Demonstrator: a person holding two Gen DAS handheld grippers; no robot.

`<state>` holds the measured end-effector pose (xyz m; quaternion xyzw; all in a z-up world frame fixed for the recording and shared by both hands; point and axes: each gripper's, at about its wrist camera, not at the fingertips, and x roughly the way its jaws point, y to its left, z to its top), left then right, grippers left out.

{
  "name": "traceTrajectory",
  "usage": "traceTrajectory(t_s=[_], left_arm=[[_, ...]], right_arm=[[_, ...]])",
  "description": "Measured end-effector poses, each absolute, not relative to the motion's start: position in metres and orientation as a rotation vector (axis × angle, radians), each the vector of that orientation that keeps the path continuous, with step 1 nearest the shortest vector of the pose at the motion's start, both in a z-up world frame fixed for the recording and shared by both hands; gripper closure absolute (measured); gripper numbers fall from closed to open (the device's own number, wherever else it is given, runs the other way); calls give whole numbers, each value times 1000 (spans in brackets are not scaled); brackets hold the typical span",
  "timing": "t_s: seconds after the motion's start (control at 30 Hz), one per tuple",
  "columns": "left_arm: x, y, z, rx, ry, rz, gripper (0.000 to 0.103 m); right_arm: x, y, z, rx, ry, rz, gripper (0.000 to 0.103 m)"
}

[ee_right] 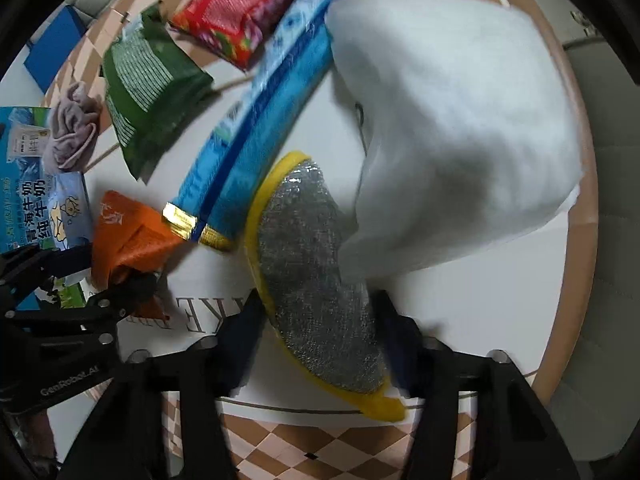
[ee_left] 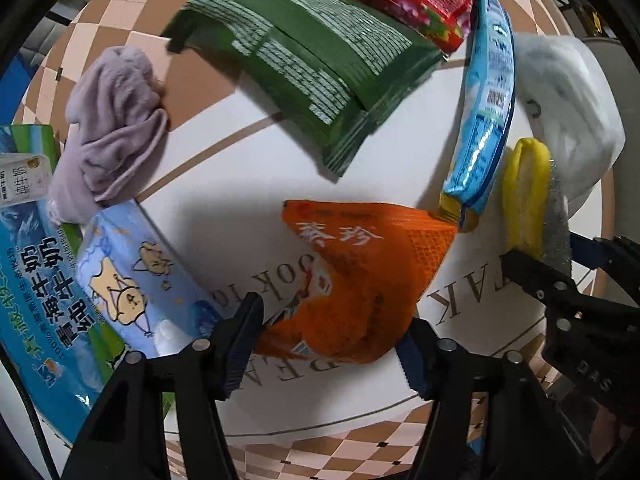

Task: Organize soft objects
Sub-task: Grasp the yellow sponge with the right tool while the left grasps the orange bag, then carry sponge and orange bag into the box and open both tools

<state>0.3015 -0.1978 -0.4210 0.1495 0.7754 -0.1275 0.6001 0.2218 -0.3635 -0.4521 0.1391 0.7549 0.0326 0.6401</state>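
Orange packet crinkled, silver-faced sponge yellow-edged

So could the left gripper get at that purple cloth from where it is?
Probably not right away. The left gripper has its jaws around the orange packet, and the purple cloth lies off to the side, past the blue tissue pack. Nothing covers the cloth, so it could go there once free.

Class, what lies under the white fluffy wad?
The upper end of the yellow-edged silver scouring pad runs beneath the white fluffy wad, and so does the blue packet's far end; anything else underneath stays hidden.
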Motion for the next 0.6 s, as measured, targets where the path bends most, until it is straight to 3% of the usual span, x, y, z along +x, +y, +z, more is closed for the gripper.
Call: traceTrajectory(t_s=[0.3, 0.6], left_arm=[[274, -173, -359, 183, 1713, -248, 49], [244, -70, -249, -138, 1568, -122, 49]], right_arm=[[180, -375, -414, 402, 1665, 44, 57], [169, -321, -301, 458, 1507, 218, 57]])
